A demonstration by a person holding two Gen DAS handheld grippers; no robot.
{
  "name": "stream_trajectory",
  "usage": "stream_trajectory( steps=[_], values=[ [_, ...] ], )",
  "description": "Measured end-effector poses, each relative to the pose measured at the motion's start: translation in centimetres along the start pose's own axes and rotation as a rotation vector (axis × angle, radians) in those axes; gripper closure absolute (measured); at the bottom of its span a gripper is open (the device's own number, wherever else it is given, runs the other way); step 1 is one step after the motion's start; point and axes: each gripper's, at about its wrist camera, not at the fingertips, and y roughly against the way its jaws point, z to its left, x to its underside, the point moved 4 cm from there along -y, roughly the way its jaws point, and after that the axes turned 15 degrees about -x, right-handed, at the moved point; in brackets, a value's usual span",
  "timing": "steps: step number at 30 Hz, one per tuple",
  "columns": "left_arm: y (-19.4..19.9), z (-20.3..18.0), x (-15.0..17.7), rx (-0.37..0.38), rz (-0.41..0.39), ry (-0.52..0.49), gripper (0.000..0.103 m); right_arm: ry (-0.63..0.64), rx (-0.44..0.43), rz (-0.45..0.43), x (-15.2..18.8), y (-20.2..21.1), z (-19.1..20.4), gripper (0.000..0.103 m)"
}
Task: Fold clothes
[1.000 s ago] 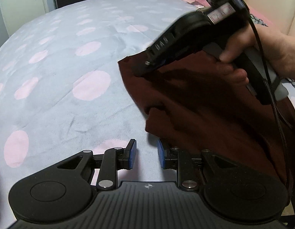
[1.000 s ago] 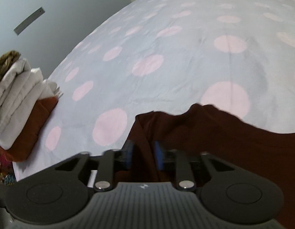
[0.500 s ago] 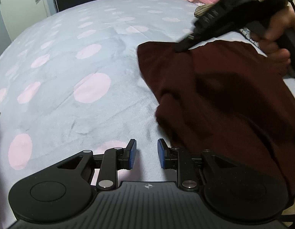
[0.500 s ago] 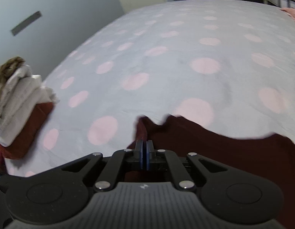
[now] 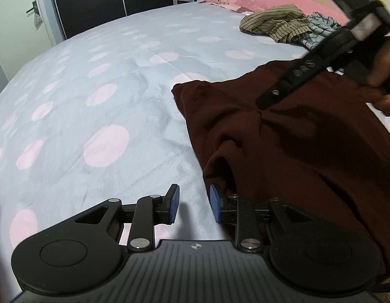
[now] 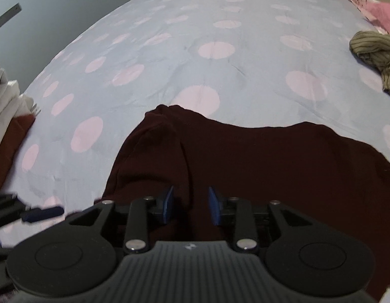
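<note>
Lying on the bed cover (image 5: 99,80), the dark maroon garment (image 5: 308,151) was spread in loose folds near the close edge of the bed, on the right side in the left wrist view and in the lower middle in the right wrist view (image 6: 270,164). One rumpled corner of it pointed away toward the middle of the bed, and a small tube-like fold stood open just beside the left gripper (image 5: 194,204).

The right gripper (image 6: 190,205) was above the cloth, and its jaws had just been opening; the blue pads were apart, the cloth lay under them and between them, but the pads did not press on it, so the garment was released. In the left wrist view this same tool (image 5: 308,68) showed as a dark bar over the garment, with a hand (image 5: 381,80) around its handle at the right edge.

The left gripper was over the bare cover, just beside the garment's edge, with its pads apart and nothing between them.

The bed cover was pale blue with pink round spots. Farther away, near a pink pillow (image 5: 265,0), lay a crumpled striped olive garment (image 5: 275,22). At the left edge of the right wrist view was a stack of folded clothes (image 6: 8,116), white pieces on a rust-brown one.
</note>
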Motion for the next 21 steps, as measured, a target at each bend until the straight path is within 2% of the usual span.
stream_trajectory(
  steps=[5,10,12,17,19,21],
  values=[
    [-1.1,-0.9,-1.6,0.031,-0.045,-0.016,0.079,-0.016,-0.002,0.044,1.9,1.3,-0.8,0.069],
    [-1.9,-1.7,-2.2,0.004,-0.034,-0.049,0.079,-0.007,-0.023,0.077,3.8,2.5,-0.6,0.068],
    [-2.3,-1.7,-2.3,0.013,-0.03,-0.035,0.095,-0.001,-0.052,0.099,4.7,2.8,-0.1,0.066],
    [-1.2,-0.9,-2.6,-0.011,-0.054,0.004,0.098,0.001,-0.122,0.169,7.4,2.4,1.1,0.061],
    [-1.5,0.9,-2.2,-0.054,-0.019,0.057,0.098,0.006,-0.143,0.193,8.4,2.1,1.6,0.061],
    [-2.4,2.9,-1.3,-0.098,0.055,0.128,0.098,0.02,-0.155,0.208,9.1,2.1,2.1,0.061]
  ],
)
